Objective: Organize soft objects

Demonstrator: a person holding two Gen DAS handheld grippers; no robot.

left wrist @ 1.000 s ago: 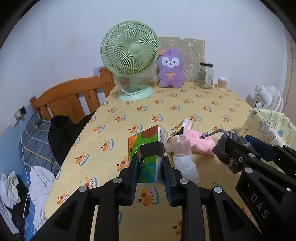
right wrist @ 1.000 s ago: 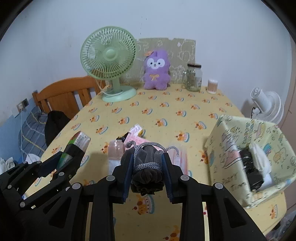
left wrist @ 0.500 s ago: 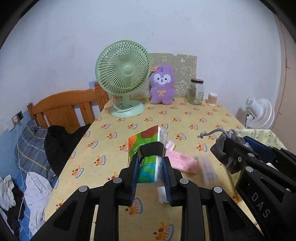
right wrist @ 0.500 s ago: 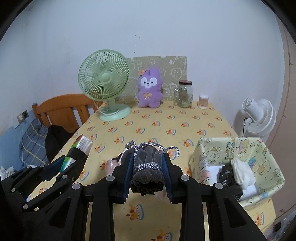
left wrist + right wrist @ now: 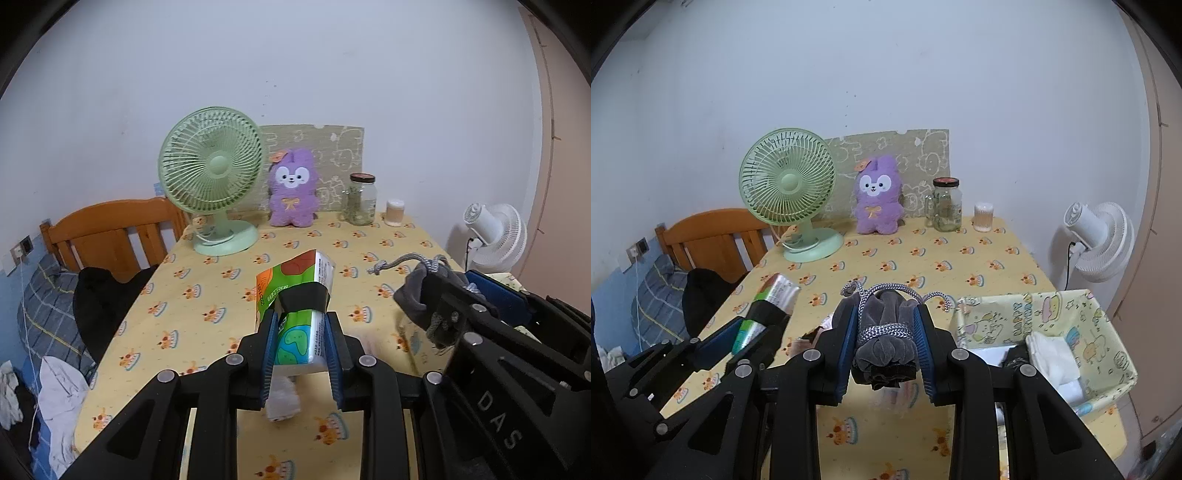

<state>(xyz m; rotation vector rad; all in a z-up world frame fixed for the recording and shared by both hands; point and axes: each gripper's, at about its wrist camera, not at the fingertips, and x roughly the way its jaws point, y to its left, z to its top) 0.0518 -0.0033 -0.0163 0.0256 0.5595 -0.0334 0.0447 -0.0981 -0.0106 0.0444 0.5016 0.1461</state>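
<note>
Left wrist view: we find the left gripper (image 5: 300, 345) clamped on a soft tissue pack (image 5: 295, 314), green and orange, held clear above the yellow tablecloth (image 5: 207, 295). The pack is pinched near its lower end, so its upper part leans free past the fingertips. A blurred white item shows under the jaws; we cannot identify it. At the right edge the right gripper (image 5: 436, 295) carries a grey drawstring pouch (image 5: 413, 291), cord trailing loose.

Right wrist view: the right gripper (image 5: 885, 334) grips the grey drawstring pouch (image 5: 886, 332) firmly across its corded waist, fabric bulging on both sides of the pads. The fabric storage box (image 5: 1027, 314) sits on the table just to the right, open-topped, already holding white folded cloth (image 5: 1052, 354) and a dark item. The left gripper (image 5: 757, 328) and its tissue pack (image 5: 772, 302) appear at the left.

Assessment: both loads are airborne, and we judge the step in hand to be the carry to the box. To do it well, we recommend:
- bringing one gripper over the box at a time — the opening looks tight for both;
- carrying the pouch high enough that cord and rim do not snag;
- releasing only with each item well inside the walls, over free floor beside the cloth;
- keeping the pack level, since a soft pack may slip.
</note>
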